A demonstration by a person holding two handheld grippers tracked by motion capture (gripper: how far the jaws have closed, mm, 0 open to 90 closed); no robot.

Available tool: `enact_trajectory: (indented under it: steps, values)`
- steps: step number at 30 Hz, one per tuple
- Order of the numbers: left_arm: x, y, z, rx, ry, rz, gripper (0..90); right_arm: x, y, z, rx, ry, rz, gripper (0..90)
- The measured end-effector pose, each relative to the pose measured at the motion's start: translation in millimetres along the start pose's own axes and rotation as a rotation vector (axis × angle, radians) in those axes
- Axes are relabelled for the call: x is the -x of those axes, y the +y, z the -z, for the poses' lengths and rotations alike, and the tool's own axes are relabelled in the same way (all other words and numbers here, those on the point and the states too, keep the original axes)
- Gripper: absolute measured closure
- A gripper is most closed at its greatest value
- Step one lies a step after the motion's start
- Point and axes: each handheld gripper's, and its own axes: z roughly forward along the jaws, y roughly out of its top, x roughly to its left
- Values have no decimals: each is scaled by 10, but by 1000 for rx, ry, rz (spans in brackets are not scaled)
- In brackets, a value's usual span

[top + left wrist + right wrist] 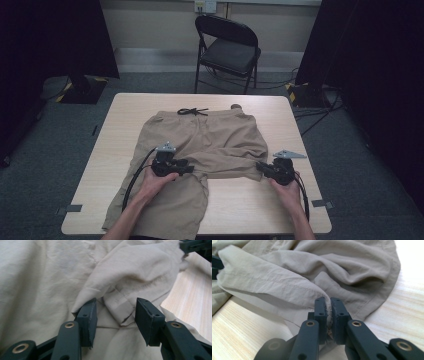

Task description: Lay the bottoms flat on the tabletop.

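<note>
While nobody spells out a task, it looks a lot like folding: a pair of tan lightweight fabric shorts with a black drawstring [202,142] lies in the middle of the pale wooden table [130,112], waistband at the far side, legs pointing to the near edge. My read is that it's barely started. One leg on the right is already doubled up over itself, so its hem sits well short of the near edge, while the left leg runs flat and long, hanging a little over the near edge.

Right gripper [329,305] has its jaws squeezed tight on a pinch of fabric at the right end of that folded leg, with cloth squashed between the pads. Left gripper [115,312] is a different story: jaws spread wide on either side of a bunched hem fold near the crotch, not closed on it. In the high view it sits over the middle of the shorts, and the right one is at the fabric's right edge, both held by a person's hands coming in from the near side.

So what's left is most of it, I'd guess: close the left one on that hem, then carry the fold across and flatten.

Further out, a black folding chair [227,47] stands beyond the far edge on grey carpet.
</note>
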Motion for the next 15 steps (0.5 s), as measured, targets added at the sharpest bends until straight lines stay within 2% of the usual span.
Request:
enact_trajectory:
  steps: [2,5,7,9,10,12,15]
  values:
    - [19,14,0,19,-17,-7,541,-1,-9,-9,-2,3,-4,843]
    - [60,60,-6,44,-15,-27,570,11,-11,-2,6,11,-9,842]
    - [75,83,-30,44,-9,-37,583,12,-8,13,9,9,-14,842]
    - [78,87,-67,32,5,-45,615,11,-8,18,14,13,-15,841]
    - [65,71,-103,6,17,-52,645,14,-10,20,16,15,-18,841]
    - [68,53,-131,-7,19,-53,681,16,-11,19,19,18,-17,841]
    - [106,55,-134,-25,22,-80,726,14,-20,24,19,17,-19,839]
